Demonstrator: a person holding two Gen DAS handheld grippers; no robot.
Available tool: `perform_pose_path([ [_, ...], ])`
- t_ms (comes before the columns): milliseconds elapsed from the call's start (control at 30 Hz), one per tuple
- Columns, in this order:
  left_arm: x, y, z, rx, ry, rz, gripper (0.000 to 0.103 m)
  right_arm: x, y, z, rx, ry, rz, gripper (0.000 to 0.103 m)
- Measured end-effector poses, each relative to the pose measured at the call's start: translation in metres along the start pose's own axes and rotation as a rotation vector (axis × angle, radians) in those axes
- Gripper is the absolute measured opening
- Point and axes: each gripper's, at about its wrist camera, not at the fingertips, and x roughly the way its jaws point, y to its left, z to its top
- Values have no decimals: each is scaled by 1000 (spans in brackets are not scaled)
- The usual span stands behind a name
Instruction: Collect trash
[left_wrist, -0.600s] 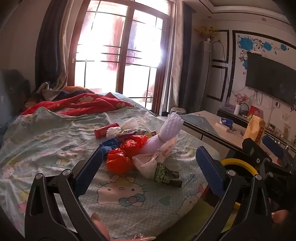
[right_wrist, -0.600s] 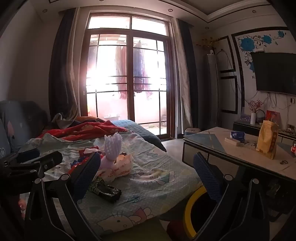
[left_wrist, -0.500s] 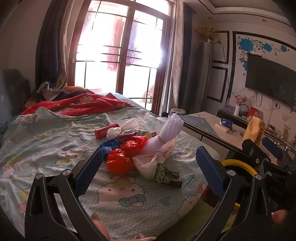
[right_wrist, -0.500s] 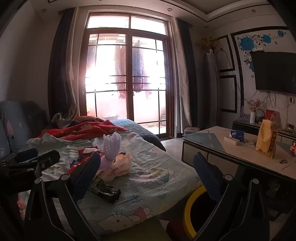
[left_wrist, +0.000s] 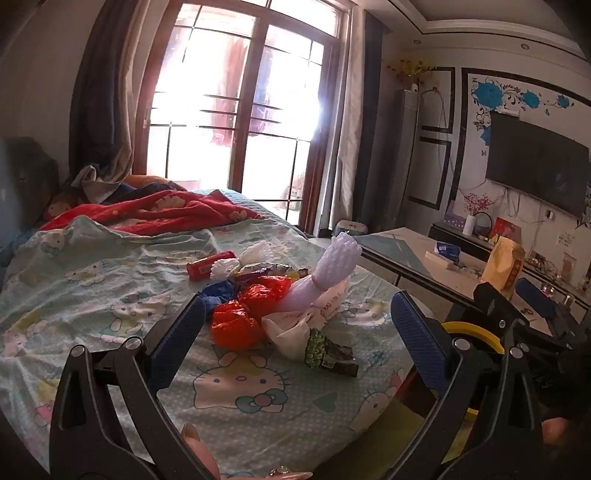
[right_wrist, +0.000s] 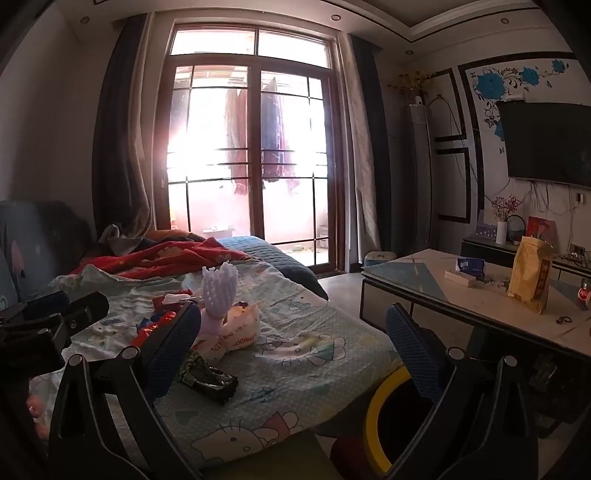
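A heap of trash lies on the bed: red plastic bags (left_wrist: 251, 314), a white foam net sleeve (left_wrist: 325, 269), a crumpled white bag (left_wrist: 295, 328), a dark green wrapper (left_wrist: 328, 354) and a red tube (left_wrist: 207, 265). My left gripper (left_wrist: 295, 339) hovers before the heap, open, nothing between its blue pads. In the right wrist view the same foam sleeve (right_wrist: 218, 291), white bag (right_wrist: 236, 332) and dark wrapper (right_wrist: 210, 378) sit left of centre. My right gripper (right_wrist: 291, 350) is open and empty, beside the bed's near corner. A yellow-rimmed bin (right_wrist: 384, 417) stands on the floor below it.
The bed carries a cartoon-cat sheet (left_wrist: 92, 295) and a red blanket (left_wrist: 155, 214) at its far end. A low table (right_wrist: 480, 299) with a yellow bag (right_wrist: 530, 280) stands to the right. Glass doors (right_wrist: 255, 166) lie beyond, a TV (right_wrist: 546, 144) on the right wall.
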Motion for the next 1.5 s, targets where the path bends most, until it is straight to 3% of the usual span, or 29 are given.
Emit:
perform_pose_path([
  [1500,-1,0,-1,-4,-1,0,92,1,-4,-3,7,8,-8,97],
])
